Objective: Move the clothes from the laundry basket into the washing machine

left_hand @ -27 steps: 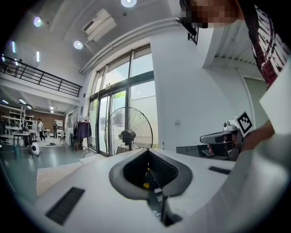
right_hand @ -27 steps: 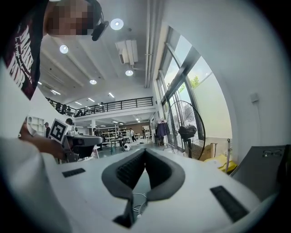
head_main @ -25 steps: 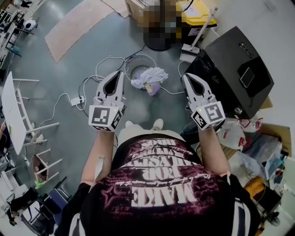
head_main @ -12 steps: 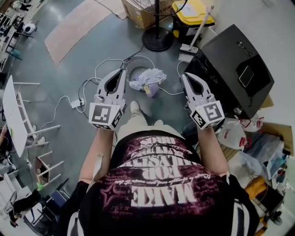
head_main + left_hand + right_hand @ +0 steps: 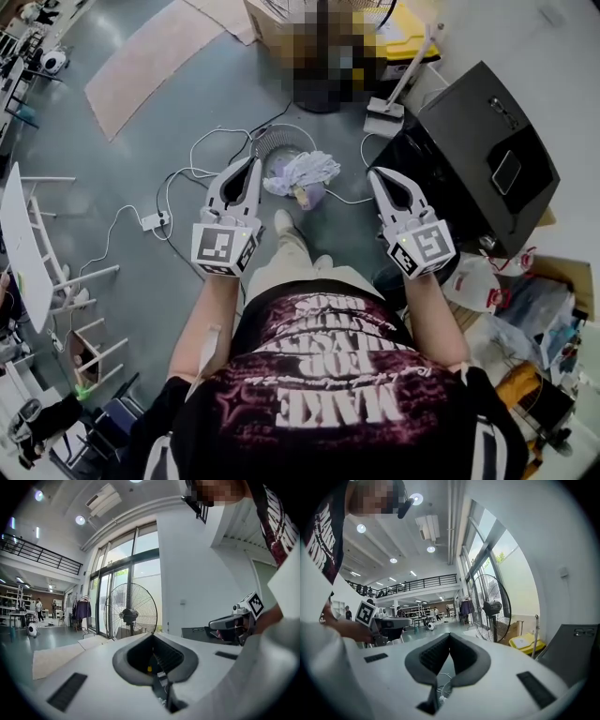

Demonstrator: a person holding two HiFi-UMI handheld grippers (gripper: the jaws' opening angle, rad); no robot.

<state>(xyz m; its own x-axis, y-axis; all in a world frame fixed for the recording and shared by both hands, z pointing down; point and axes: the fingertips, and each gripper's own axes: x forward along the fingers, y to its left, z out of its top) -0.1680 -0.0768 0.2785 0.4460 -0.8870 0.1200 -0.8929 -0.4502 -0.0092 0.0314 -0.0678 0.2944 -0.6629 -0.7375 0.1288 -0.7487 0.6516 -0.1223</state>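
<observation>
A round wire laundry basket stands on the floor ahead, with a white and lilac bundle of clothes spilling over its near side. The black washing machine sits to the right. My left gripper is held in the air to the left of the clothes, its jaws shut and empty. My right gripper hangs between the clothes and the machine, also shut and empty. Each gripper view shows its own jaws closed: left gripper, right gripper. Neither gripper touches the clothes.
White cables and a power strip lie on the floor left of the basket. A standing fan, a yellow-lidded bin and a cardboard box are beyond it. Bags crowd the right; a white table stands left.
The person has stepped toward the basket, one foot now forward. Both grippers have sunk a little and come closer to the clothes. Their jaws stay shut.
</observation>
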